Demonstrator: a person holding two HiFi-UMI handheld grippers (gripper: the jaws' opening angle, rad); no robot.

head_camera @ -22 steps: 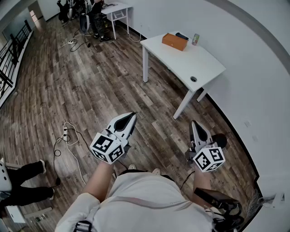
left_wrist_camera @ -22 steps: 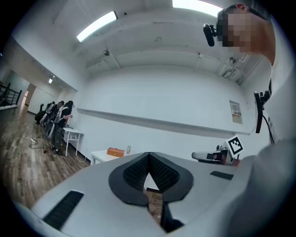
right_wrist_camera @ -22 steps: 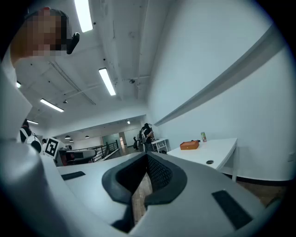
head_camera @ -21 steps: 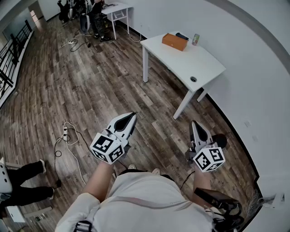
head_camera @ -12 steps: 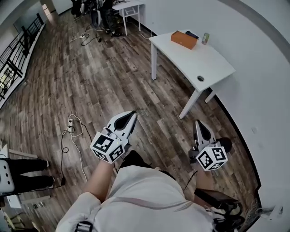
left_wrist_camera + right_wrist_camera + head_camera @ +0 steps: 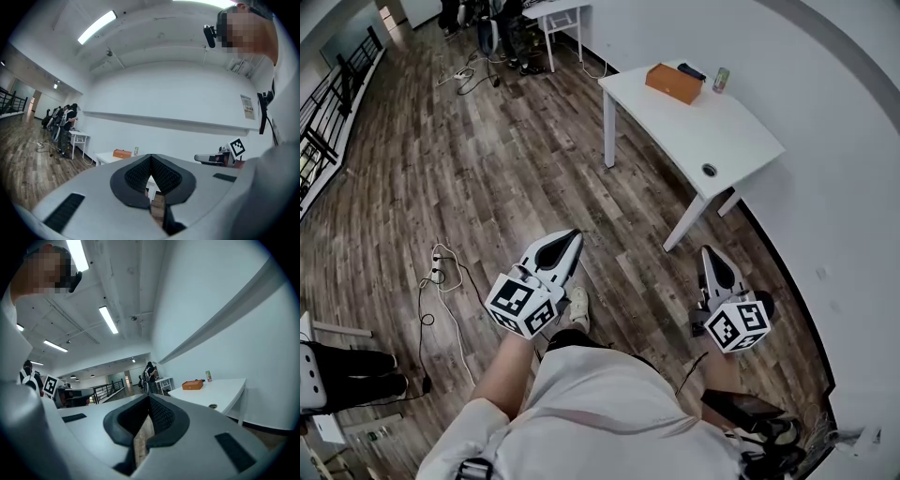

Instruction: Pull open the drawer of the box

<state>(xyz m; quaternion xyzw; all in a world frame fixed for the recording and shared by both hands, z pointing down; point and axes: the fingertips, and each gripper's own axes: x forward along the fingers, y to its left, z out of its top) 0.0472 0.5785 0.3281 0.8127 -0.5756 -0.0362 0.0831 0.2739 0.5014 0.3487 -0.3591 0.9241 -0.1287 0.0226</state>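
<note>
Nearest, the left tool (image 6: 571,236) is held level in front of the body, its jaws pressed together on nothing; the left gripper view shows only floor through the slot below the tips. The right tool (image 6: 706,253) is level too, its jaws likewise together and empty. Neither is anywhere near the work, so the step in hand, as I judge it, is the approach: walk across the wooden floor (image 6: 487,178) to the white worktop (image 6: 727,141), which stands well ahead and to the right, against the wall. A loose cable (image 6: 441,272) lies on the floor to the left, off the direct line but worth steering clear of. Farthest, at the far end of the worktop, sits the orange box (image 6: 673,82), with a can (image 6: 721,80) and a dark object (image 6: 692,71) just beside it. From here the drawer and its pull are too small to make out. It would be best to come round to whichever face carries the drawer, spread one tool before reaching in, and keep the other free to steady the box, which may slide when pulled.
</note>
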